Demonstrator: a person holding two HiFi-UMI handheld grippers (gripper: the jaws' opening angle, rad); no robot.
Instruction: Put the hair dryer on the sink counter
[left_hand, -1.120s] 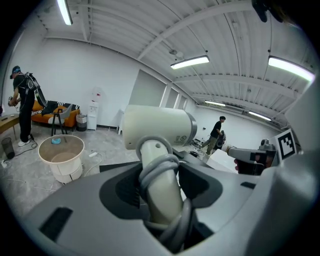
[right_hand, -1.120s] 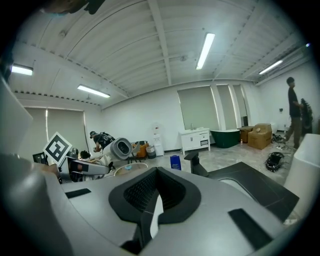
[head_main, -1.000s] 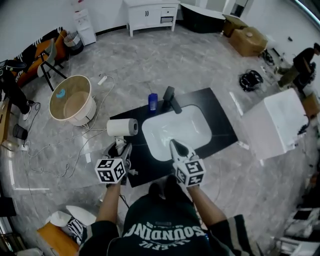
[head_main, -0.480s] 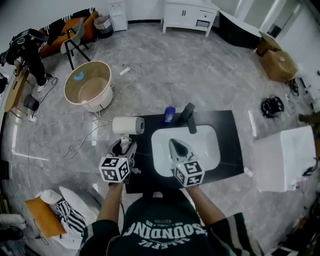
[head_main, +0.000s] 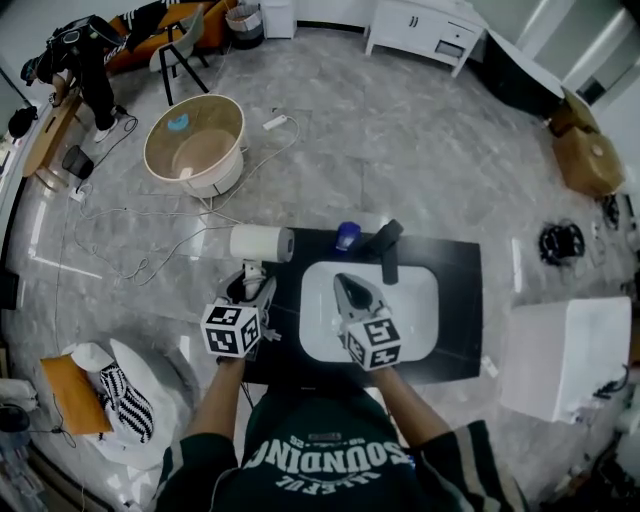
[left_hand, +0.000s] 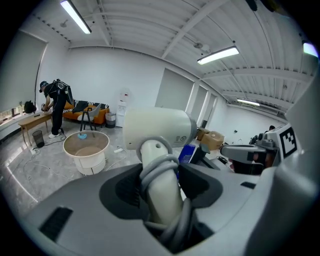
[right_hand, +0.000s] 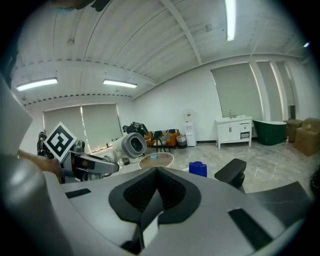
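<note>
Hardly moved, the hair dryer (left_hand: 157, 131) stands clamped by its handle in the left gripper (left_hand: 161, 187).

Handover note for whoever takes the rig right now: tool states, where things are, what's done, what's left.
Left tool: shut on the hair dryer handle, cord wrapped round it, barrel on top.
Right tool: shut, empty, over the sink basin.
Hair dryer: held at the left end of the sink counter; can't tell whether it touches.
Done: dryer gripped and at the counter.
Left: set it on bare counter, then release.
</note>
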